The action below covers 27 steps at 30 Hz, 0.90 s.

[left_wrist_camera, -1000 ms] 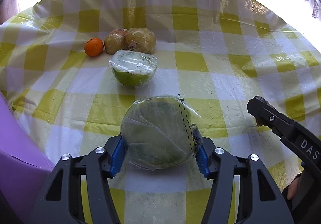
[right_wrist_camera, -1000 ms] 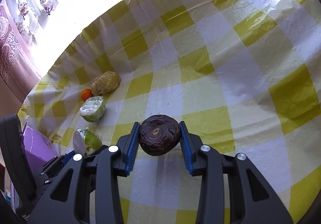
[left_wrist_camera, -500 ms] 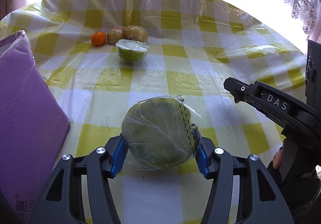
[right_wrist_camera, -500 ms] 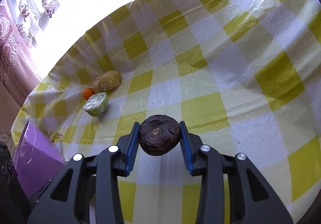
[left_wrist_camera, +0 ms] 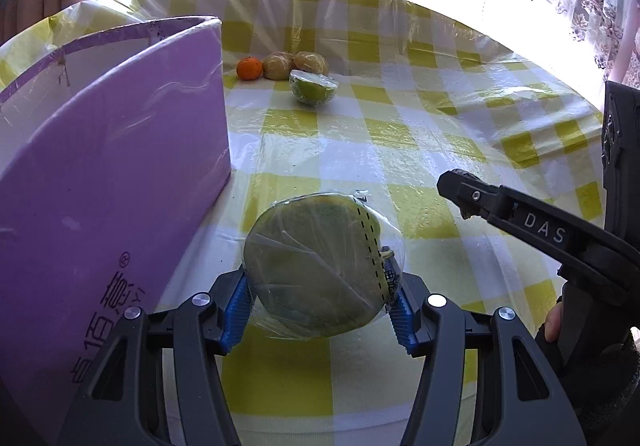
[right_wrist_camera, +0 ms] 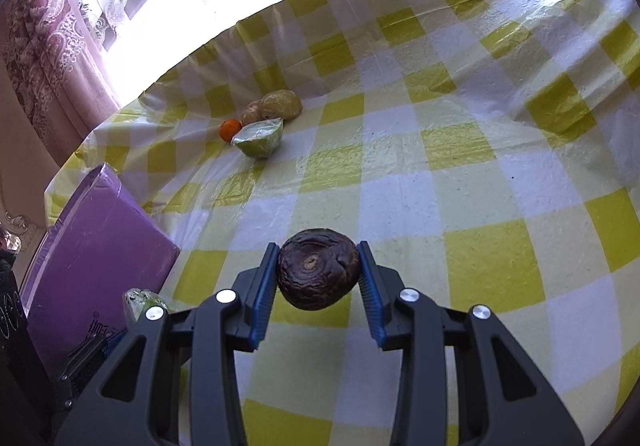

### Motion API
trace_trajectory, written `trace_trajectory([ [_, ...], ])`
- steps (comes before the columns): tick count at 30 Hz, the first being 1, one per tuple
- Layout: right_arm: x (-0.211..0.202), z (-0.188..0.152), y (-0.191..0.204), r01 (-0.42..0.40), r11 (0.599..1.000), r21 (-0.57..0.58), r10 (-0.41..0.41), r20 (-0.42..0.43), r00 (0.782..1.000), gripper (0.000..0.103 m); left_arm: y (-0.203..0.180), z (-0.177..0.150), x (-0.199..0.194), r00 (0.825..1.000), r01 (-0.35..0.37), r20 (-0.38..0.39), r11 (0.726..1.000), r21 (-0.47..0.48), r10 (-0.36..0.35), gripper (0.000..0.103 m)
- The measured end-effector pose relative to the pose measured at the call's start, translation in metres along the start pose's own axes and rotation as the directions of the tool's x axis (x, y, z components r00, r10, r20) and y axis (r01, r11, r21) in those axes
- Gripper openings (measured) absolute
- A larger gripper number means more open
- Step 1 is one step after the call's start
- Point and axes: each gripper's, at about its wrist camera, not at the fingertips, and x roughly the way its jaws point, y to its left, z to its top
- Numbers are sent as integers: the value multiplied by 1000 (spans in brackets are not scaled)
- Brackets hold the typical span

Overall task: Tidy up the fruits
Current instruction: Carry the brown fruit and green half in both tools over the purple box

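My left gripper is shut on a green fruit half wrapped in cling film, held above the checked tablecloth. My right gripper is shut on a dark, wrinkled round fruit; from the left wrist view that gripper reaches in from the right. A purple box stands close on the left, its open top showing; it also appears as the purple box at the lower left of the right wrist view. Far back lie a second wrapped green half, an orange and two wrapped yellowish fruits.
The yellow-and-white checked tablecloth covers the whole table under a shiny plastic film. Bright windows with flowered curtains stand behind the far edge. A person's hand holds the right gripper at the lower right.
Both grippers have drawn back from the fruit group with their fruits still held. The purple box has come far into the left wrist view and now looms beside the left gripper.
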Motion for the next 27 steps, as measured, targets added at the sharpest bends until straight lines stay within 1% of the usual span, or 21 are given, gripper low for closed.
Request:
trace_trajectory([
  [3,-1,-12,16,22,998,-60,-25,-48,999,39,-2,-6,-17,1000,-6,29,1000,29,5,56],
  [6,-2,-22,27,13,995,-98,-22,-91,996,39,-4,-7,-42,996,-9,90,998,55,4,56],
  [9,-8,-26,33,-26,996,-86,17,-106,994,39,-6,-7,-74,985,-10,172,997,73,-2,56],
  [11,-17,-23,42,-57,994,-90,49,-87,995,39,-6,-5,-97,972,-3,233,997,75,-15,56],
  [13,-30,-16,58,-107,988,-114,102,-50,994,39,-3,-3,-120,954,-3,299,997,72,-19,56],
  [15,-45,-10,81,-153,975,-160,153,-8,988,39,4,-2,-144,929,-14,370,999,47,-5,56],
  [17,-60,-6,105,-206,956,-211,217,31,976,39,15,0,-167,898,-32,439,999,4,27,56],
  [19,-72,-4,130,-256,931,-260,280,59,958,39,31,1,-187,868,-46,492,997,-55,67,56],
  [22,-89,-2,167,-320,890,-325,366,90,926,39,60,2,-213,832,-71,535,985,-158,146,56],
  [25,-99,-2,200,-377,844,-382,442,95,892,39,91,-2,-233,800,-109,550,959,-261,240,56],
  [27,-99,-4,222,-399,815,-420,470,77,879,39,110,-4,-241,782,-140,548,940,-311,297,56],
])
